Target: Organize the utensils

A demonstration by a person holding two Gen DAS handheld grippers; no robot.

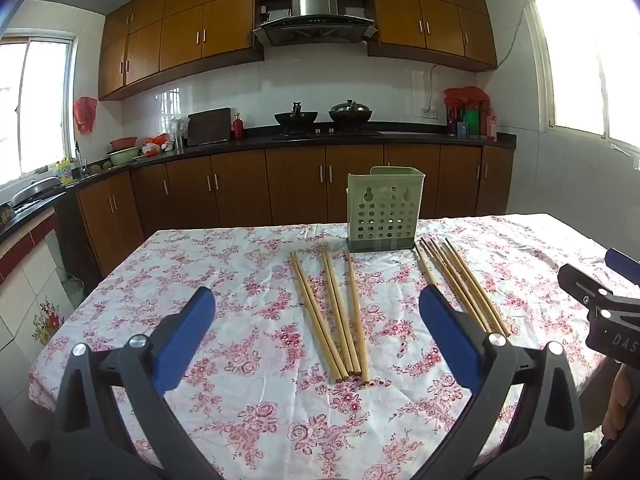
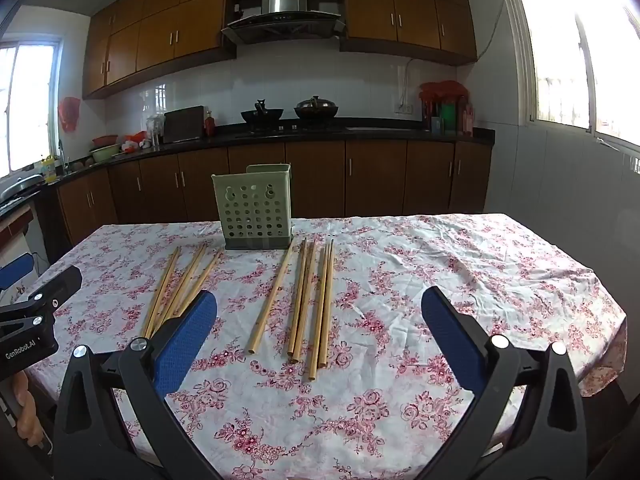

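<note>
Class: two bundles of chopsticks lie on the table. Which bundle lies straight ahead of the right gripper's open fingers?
The right-hand bundle of chopsticks, five sticks lying right of the green holder. The other bundle lies left, partly hidden behind the right gripper's left finger.

On the tabletop a utensil holder stands upright toward the far edge. Nearer than it, one group of chopsticks lies to its left, another group of chopsticks to its right, the two well apart
</note>
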